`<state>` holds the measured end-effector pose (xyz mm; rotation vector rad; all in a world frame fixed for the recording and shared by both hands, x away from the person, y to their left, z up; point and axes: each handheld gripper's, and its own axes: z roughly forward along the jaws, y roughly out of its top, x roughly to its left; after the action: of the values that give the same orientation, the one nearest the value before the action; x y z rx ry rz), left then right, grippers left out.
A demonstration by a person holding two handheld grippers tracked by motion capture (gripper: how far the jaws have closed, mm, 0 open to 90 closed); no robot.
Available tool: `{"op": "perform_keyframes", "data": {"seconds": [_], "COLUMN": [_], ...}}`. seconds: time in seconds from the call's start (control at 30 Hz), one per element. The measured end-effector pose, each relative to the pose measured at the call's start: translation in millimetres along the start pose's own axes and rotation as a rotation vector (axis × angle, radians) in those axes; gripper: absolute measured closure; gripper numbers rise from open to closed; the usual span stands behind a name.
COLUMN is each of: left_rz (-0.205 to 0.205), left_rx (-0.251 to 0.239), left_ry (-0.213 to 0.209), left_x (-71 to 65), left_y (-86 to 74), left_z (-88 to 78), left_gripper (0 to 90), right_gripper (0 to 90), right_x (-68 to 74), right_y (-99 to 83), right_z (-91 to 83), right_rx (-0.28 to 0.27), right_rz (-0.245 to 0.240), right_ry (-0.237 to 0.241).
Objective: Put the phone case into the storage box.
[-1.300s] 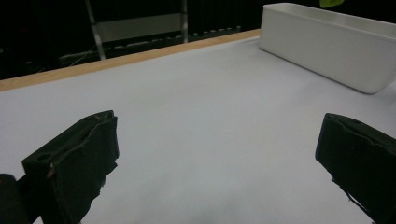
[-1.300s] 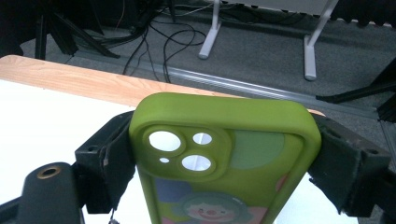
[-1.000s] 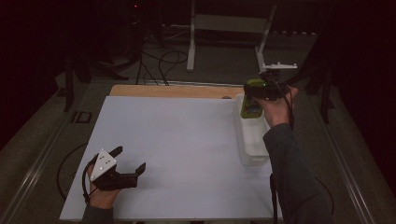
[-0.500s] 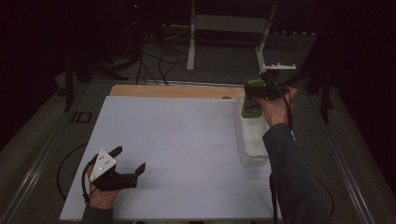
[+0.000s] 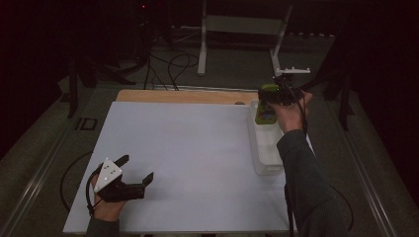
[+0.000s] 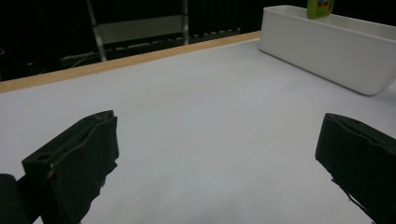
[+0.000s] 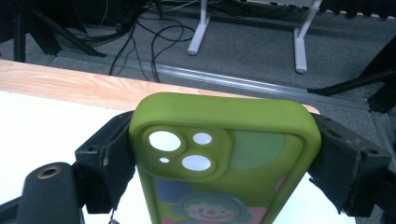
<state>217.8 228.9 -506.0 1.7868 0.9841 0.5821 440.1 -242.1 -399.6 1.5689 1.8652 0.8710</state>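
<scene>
My right tool (image 5: 274, 95) grips a green phone case (image 7: 224, 163) by its sides above the far end of the white bin (image 5: 267, 148), so lifting looks done and setting down remains, while my left tool (image 5: 133, 173) rests wide open and empty on the surface (image 5: 188, 148).

Dark room; grey floor (image 5: 237, 59), cables (image 5: 175, 61), metal stand (image 5: 203, 39).

Between the black fingers (image 7: 112, 163) sits a lime-green phone case (image 7: 224, 158) with pale camera cut-outs and a cartoon print, seemingly a clown face, in blue, pink and white. Below the fingers, the tray (image 5: 267, 153) is white; the bench (image 5: 183, 158) is pale grey-white with a light wood edge.
</scene>
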Motion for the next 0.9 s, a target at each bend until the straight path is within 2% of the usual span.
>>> {"op": "perform_keyframes", "data": {"seconds": [0.9], "left_rz": [-0.002], "left_rx": [0.000], "left_ry": [0.001], "left_x": [0.4], "left_y": [-0.4], "left_z": [-0.9], "left_gripper": [0.0], "right_gripper": [15.5], "right_x": [-4.0], "right_y": [-1.8], "right_z": [22.9], "right_rx": [0.013], "right_rz": [-0.007], "right_ry": [-0.018]}}
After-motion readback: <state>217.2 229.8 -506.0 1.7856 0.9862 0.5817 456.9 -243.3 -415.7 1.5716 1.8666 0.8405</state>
